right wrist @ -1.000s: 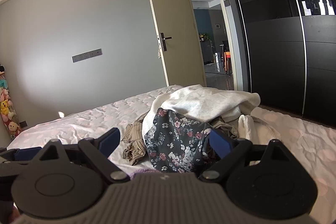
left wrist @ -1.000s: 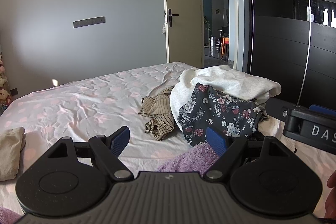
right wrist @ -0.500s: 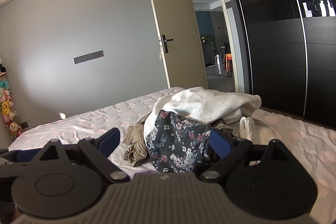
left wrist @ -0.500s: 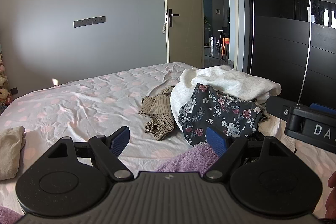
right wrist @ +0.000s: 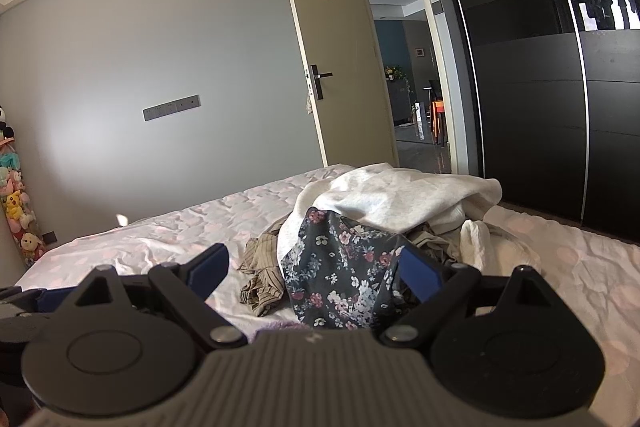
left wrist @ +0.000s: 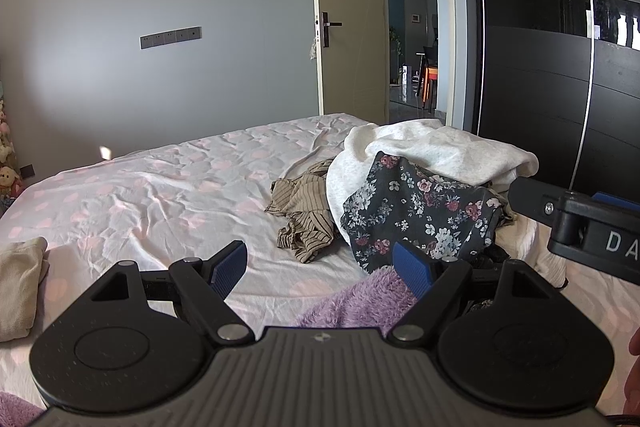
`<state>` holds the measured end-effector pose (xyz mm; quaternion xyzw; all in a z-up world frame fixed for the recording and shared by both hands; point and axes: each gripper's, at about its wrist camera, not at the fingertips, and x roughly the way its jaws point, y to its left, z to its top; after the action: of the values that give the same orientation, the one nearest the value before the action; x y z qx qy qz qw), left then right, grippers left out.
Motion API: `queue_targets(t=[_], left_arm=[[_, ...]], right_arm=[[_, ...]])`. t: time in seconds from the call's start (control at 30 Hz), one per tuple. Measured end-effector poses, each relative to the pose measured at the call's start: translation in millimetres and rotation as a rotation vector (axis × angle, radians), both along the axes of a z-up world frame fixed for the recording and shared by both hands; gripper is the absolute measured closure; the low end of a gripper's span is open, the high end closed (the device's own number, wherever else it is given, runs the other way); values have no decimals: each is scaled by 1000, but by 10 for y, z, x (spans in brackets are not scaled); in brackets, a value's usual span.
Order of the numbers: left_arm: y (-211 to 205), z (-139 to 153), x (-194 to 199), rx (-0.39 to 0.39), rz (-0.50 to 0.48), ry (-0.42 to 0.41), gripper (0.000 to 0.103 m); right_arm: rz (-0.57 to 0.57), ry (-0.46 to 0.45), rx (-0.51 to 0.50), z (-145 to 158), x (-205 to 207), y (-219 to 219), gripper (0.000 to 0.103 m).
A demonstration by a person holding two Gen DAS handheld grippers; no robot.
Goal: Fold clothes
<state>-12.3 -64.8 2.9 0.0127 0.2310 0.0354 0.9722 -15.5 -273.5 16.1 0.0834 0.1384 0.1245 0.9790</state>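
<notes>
My left gripper (left wrist: 320,265) is spread wide and empty above a fuzzy purple garment (left wrist: 360,303), and my right gripper (right wrist: 314,269) is spread and empty too, aimed at the clothes. Just past both lies the heap on the bed (left wrist: 160,195): a dark floral garment (left wrist: 416,211) in front, a white sweatshirt (left wrist: 432,151) draped over it, a striped tan piece (left wrist: 304,211) beside it. A folded beige cloth (left wrist: 18,287) sits well apart at the left.
</notes>
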Motion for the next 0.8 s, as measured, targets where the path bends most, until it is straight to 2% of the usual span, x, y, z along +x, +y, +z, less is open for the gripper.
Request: queue_targets(t=[0.3,0.47,0.63,0.8], left_arm=[[216,-109,150,-24,27,22,23],[403,-160,352,-31,18,60,23],[556,-236,594,-7,7,96,23],[702,-292,880,11,16,134,23]], right_arm=[[16,32,-27,-164,158,60,10],[12,121,-20,-354,544,13,9],[-5,113,-112,-477,950,-60,10],[-30,156,-145,-602,1497,-191,11]])
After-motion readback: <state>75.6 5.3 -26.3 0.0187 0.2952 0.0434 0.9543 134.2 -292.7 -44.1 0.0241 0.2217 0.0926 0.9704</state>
